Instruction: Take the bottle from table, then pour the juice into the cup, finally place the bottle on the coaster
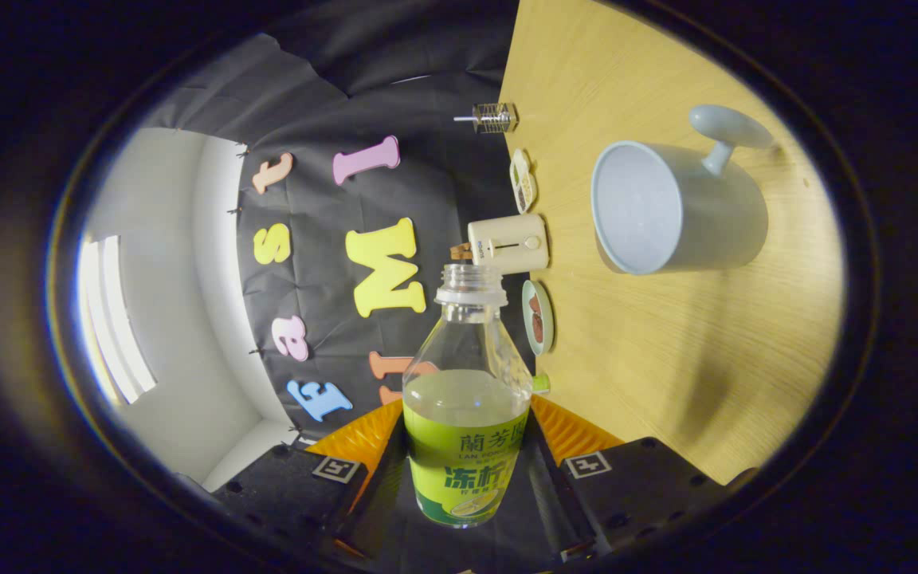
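Note:
A clear uncapped bottle (465,406) with a green label and pale juice in its lower half sits between my orange fingers (351,437), which press on both of its sides. My gripper (465,434) is rolled sideways, so the wooden table (666,351) stands like a wall beside the bottle. The pale blue cup (670,209) with a long handle (726,131) stands on the table beyond the bottle's mouth and off to one side, its opening facing me. The juice surface stays well short of the neck.
Along the table's far edge by the black cloth stand a cream toaster (508,243), a small plate with dark food (539,316), another dish (521,180) and a little wire-and-glass holder (492,118). A white wall and a bright window (112,319) lie beyond.

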